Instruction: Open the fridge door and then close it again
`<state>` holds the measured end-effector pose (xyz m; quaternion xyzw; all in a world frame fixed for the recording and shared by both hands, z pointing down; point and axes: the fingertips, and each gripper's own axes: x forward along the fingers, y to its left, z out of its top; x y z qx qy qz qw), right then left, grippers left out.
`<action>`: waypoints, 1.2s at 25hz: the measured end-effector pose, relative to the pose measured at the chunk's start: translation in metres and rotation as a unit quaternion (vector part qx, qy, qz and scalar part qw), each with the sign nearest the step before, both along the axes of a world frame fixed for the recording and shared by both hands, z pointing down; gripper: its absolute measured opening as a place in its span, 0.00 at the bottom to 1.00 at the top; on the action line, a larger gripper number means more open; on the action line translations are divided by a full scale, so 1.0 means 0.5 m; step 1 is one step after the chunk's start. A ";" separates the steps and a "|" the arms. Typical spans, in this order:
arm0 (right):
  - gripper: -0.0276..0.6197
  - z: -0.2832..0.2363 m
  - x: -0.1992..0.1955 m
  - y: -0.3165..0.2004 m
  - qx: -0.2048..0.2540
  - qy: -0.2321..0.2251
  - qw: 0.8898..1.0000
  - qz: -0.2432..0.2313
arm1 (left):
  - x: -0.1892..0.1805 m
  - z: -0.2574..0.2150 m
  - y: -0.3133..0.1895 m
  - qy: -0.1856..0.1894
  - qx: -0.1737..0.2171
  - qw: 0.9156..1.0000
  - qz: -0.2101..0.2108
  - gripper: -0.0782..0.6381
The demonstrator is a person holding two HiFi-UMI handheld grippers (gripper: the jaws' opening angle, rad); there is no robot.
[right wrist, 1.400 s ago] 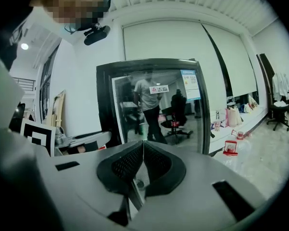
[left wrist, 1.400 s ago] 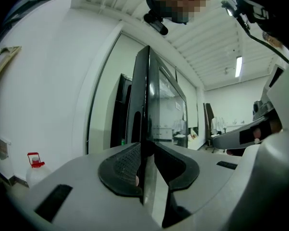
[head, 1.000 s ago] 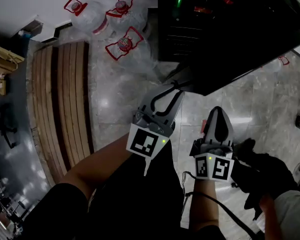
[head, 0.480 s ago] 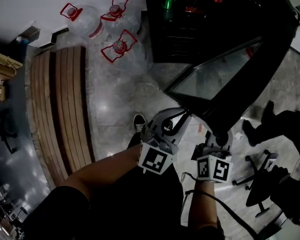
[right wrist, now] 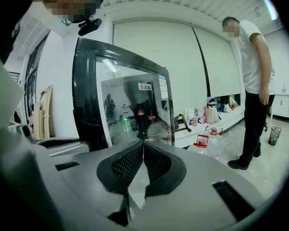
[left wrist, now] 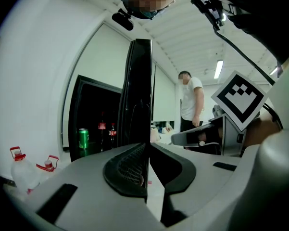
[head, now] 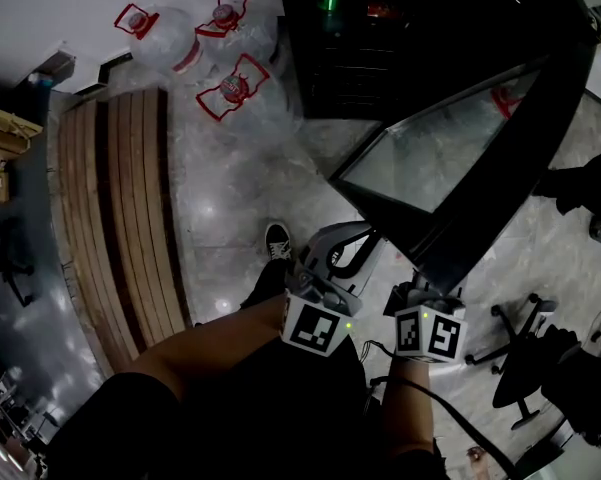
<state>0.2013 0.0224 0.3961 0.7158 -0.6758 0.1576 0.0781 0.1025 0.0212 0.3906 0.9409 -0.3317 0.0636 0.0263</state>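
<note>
The black fridge point(head: 380, 48) stands at the top of the head view, its glass door point(head: 450, 148) swung wide open toward me. My left gripper point(head: 365, 236) is at the door's near edge. In the left gripper view that edge point(left wrist: 139, 95) rises straight out of the jaw tips of the left gripper point(left wrist: 146, 146). The jaws are closing, almost together, and pinch the edge at the tips. My right gripper point(right wrist: 143, 144) is shut with nothing in it and points at the door's glass point(right wrist: 134, 105). From above only its marker cube point(head: 430, 333) shows, below the door.
Three water jugs point(head: 235, 83) lie left of the fridge beside a slatted wooden bench point(head: 120, 208). A green can point(left wrist: 83, 138) and bottles stand inside the fridge. An office chair point(head: 525, 358) is at the right. A person point(right wrist: 252, 81) stands nearby.
The door has swung from nearly shut to wide open, toward me. My left gripper came back with its edge and its jaws narrowed. The right gripper shifted a little under the door.
</note>
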 end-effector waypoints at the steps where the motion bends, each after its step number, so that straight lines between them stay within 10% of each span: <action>1: 0.07 0.002 0.002 0.000 0.000 -0.001 1.000 0.001 | 0.001 0.001 0.000 0.000 -0.001 1.000 0.000 0.15; 30: 0.07 0.015 -0.034 -0.092 -0.011 0.001 0.999 -0.037 | -0.142 0.003 -0.210 -0.021 0.030 0.996 -0.076 0.18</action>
